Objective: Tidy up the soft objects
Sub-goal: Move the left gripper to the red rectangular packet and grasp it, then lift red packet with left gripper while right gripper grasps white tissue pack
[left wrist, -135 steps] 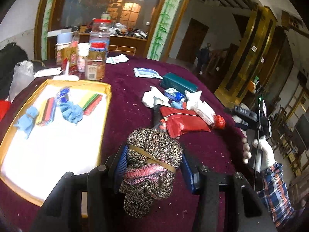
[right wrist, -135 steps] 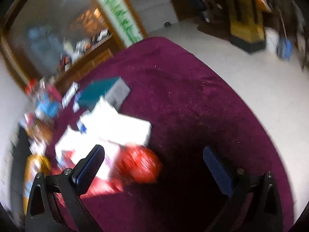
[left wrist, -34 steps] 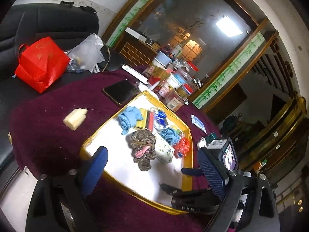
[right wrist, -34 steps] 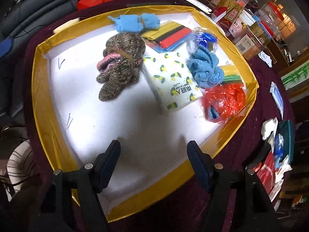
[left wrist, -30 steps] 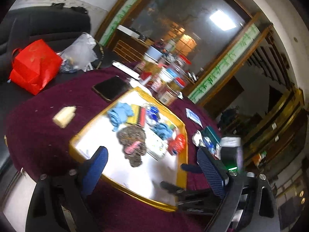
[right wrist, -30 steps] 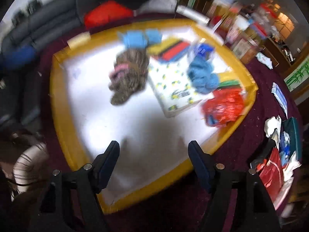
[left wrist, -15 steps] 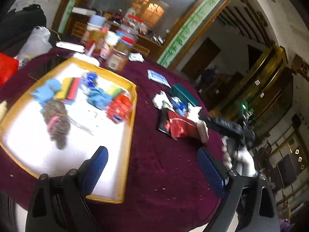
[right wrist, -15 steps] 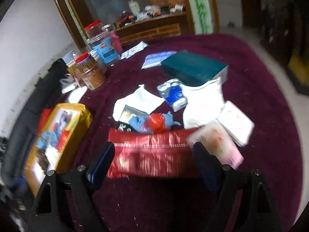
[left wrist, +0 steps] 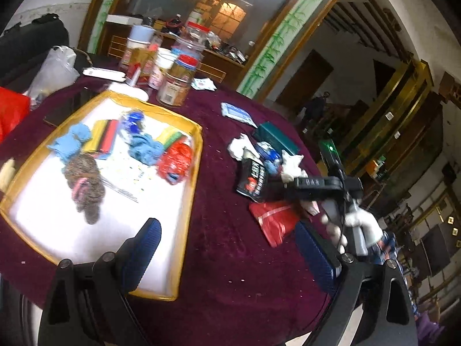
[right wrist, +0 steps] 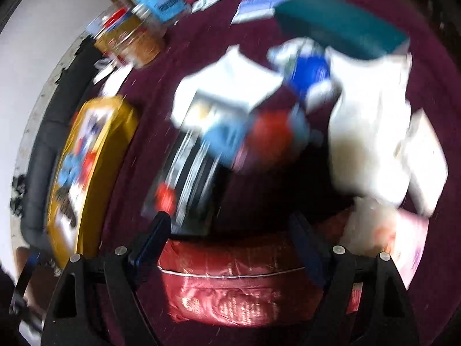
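A yellow-rimmed white tray (left wrist: 188, 201) holds a knitted brown sock bundle (left wrist: 83, 183), blue cloths (left wrist: 145, 147), a red plastic bag (left wrist: 175, 160), a tissue pack and coloured strips. My left gripper (left wrist: 227, 255) is open and empty, above the maroon tablecloth right of the tray. My right gripper (right wrist: 230, 239) is open, low over a pile; a red shiny pouch (right wrist: 239, 285) lies between its fingers, not gripped. It also shows in the left wrist view (left wrist: 276, 222). Ahead lie a black packet (right wrist: 190, 170), a red and blue soft lump (right wrist: 259, 138) and white packs (right wrist: 366, 132). This view is blurred.
Jars and tins (left wrist: 173, 72) stand behind the tray. A teal box (left wrist: 273, 139) and a blue-white packet (left wrist: 237, 114) lie on the cloth. A red bag (left wrist: 11, 109) and a clear bag (left wrist: 54, 69) sit at the far left. The table edge curves at the right.
The sock bundle I held earlier now lies in the tray. My left gripper has swung right and closer to the table. My right gripper has dropped onto the pile around the red pouch.
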`<state>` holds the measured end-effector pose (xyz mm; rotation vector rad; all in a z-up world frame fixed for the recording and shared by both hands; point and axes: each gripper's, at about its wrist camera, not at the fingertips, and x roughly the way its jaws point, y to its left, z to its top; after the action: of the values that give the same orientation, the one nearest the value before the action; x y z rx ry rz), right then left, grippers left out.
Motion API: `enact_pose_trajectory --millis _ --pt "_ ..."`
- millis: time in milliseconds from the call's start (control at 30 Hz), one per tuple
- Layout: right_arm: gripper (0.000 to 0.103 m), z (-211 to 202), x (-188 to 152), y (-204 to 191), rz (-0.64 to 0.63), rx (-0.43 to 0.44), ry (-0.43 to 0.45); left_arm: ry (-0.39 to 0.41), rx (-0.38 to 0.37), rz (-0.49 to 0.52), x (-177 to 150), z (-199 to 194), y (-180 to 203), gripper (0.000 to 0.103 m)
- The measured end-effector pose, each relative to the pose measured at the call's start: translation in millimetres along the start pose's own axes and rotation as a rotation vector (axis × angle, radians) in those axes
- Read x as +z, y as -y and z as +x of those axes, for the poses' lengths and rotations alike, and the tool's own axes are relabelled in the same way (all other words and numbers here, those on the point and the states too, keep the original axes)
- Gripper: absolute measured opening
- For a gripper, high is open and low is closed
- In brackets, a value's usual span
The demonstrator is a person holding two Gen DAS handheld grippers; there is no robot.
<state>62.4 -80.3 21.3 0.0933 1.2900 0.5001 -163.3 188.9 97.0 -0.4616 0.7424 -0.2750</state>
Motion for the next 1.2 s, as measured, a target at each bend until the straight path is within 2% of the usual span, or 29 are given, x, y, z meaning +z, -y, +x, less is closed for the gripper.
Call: enact_pose_trajectory --millis 100,200,267,333,400,467,567,700,867,900,967,1033,1100,1200 --pt "0.084 -8 -34 -12 -0.050 0.014 -0.026 -0.028 -0.025 0.033 -4 10 9 0.095" --pt "0.084 -18 -65 -22 -0.105 0.093 -0.055 -0.063 -0.043 0.078 -9 22 22 0.095" --pt "0.084 -42 -85 -16 -0.099 0.136 0.020 -0.098 -0.053 0.130 -15 34 35 0.095" --pt "0.084 -70 -98 -1 -0.064 0.130 0.137 -0.148 -0.047 0.200 -23 52 53 0.095" --pt "0.084 -93 -111 20 -0.013 0.080 0.235 -0.207 -0.043 0.290 -31 74 74 0.095" --pt "0.084 -108 -124 49 0.072 0.081 0.292 -0.260 -0.029 0.374 -38 95 92 0.095" --pt "0.084 -116 -138 84 0.173 0.082 0.305 -0.320 -0.011 0.492 -47 131 116 0.095" --pt "0.084 -121 -154 113 0.254 0.067 0.307 -0.374 0.007 0.632 -59 174 149 0.095" --pt "0.084 -125 -168 130 0.296 0.045 0.323 -0.411 0.036 0.791 -78 204 177 0.095" --pt "0.084 -126 -170 133 0.301 0.047 0.324 -0.435 0.040 0.819 -83 212 181 0.098" --pt "0.084 -124 -169 132 0.303 0.046 0.321 -0.415 0.038 0.803 -81 215 180 0.102" --pt "0.084 -121 -167 131 0.304 0.048 0.319 -0.442 0.019 0.728 -74 218 172 0.100" --pt "0.084 -119 -164 129 0.303 0.053 0.316 -0.417 0.039 0.710 -69 211 167 0.077" --pt "0.084 -116 -159 126 0.301 0.041 0.315 -0.412 0.025 0.626 -58 198 156 0.067"
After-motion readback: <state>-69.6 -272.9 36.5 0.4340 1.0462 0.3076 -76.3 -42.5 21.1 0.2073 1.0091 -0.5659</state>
